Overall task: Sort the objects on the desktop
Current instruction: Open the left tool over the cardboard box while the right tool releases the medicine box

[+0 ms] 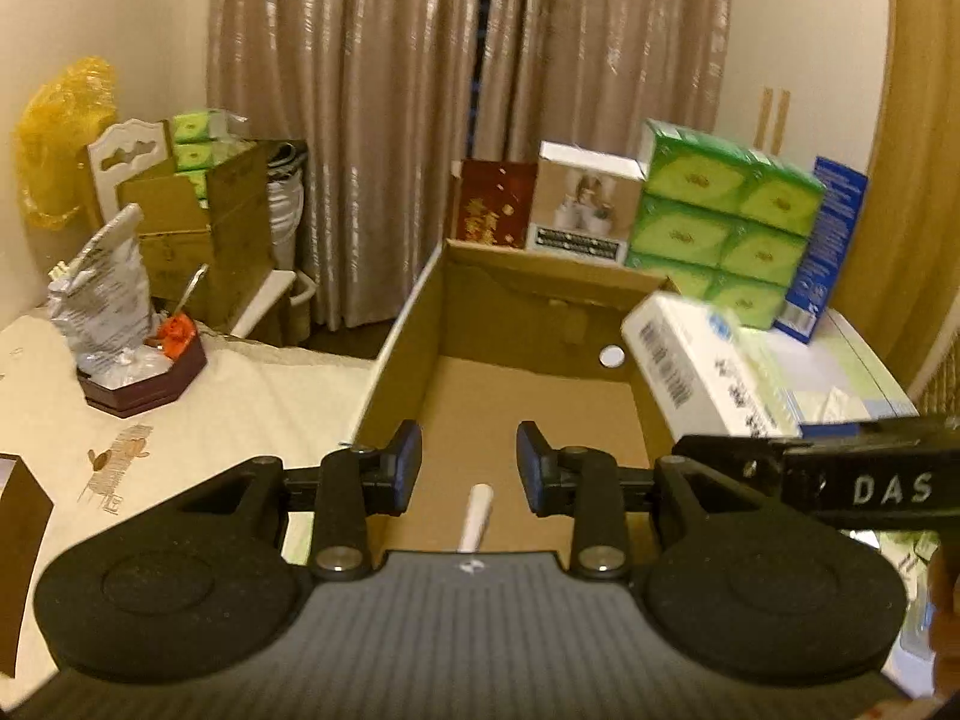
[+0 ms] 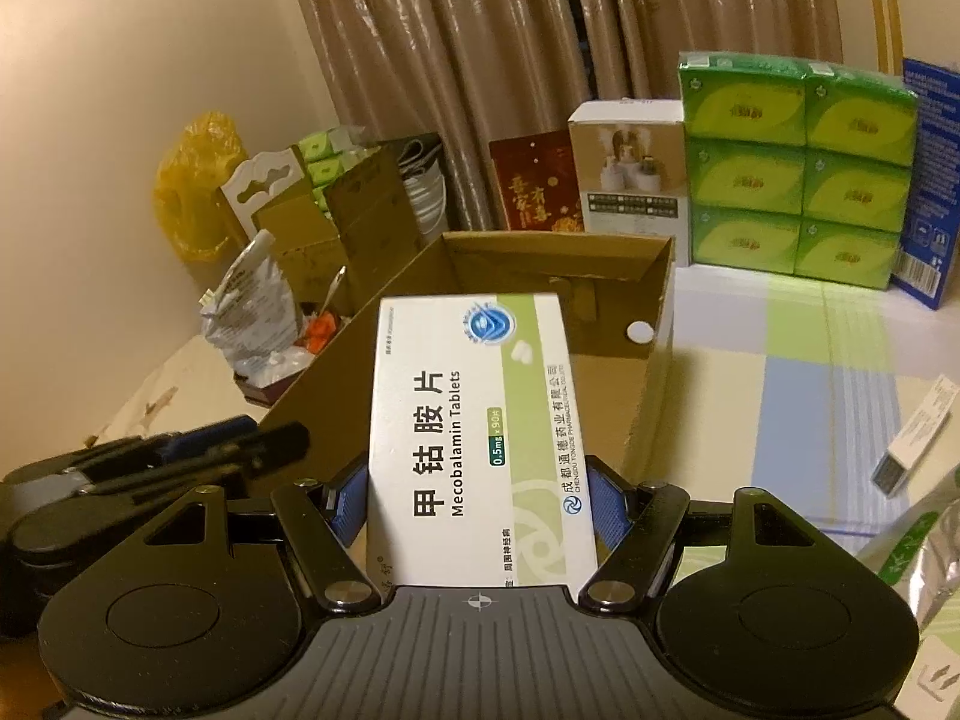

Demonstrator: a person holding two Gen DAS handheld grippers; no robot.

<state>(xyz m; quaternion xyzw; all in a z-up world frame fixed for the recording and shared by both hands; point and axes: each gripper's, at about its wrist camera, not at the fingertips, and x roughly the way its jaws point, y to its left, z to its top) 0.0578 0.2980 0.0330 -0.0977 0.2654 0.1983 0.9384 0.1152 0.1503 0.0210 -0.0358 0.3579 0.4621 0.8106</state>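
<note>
An open cardboard box (image 1: 402,324) (image 2: 651,360) stands on the table. My left gripper (image 1: 468,468) hangs open over its near end; a small white tube (image 1: 477,516) lies on the box floor below the fingers. My right gripper (image 2: 477,504) is shut on a white and green Mecobalamin Tablets box (image 2: 474,432), held above the near right rim of the cardboard box. The same medicine box (image 1: 696,360) shows at the right in the left wrist view, with the right gripper's black arm under it.
A green tissue multipack (image 2: 798,174), a blue carton (image 2: 930,180) and gift boxes stand behind the cardboard box. A crumpled foil bag (image 1: 108,300) sits in a dark hexagonal tray at the left. A small white packet (image 2: 912,438) and a foil pouch lie at the right.
</note>
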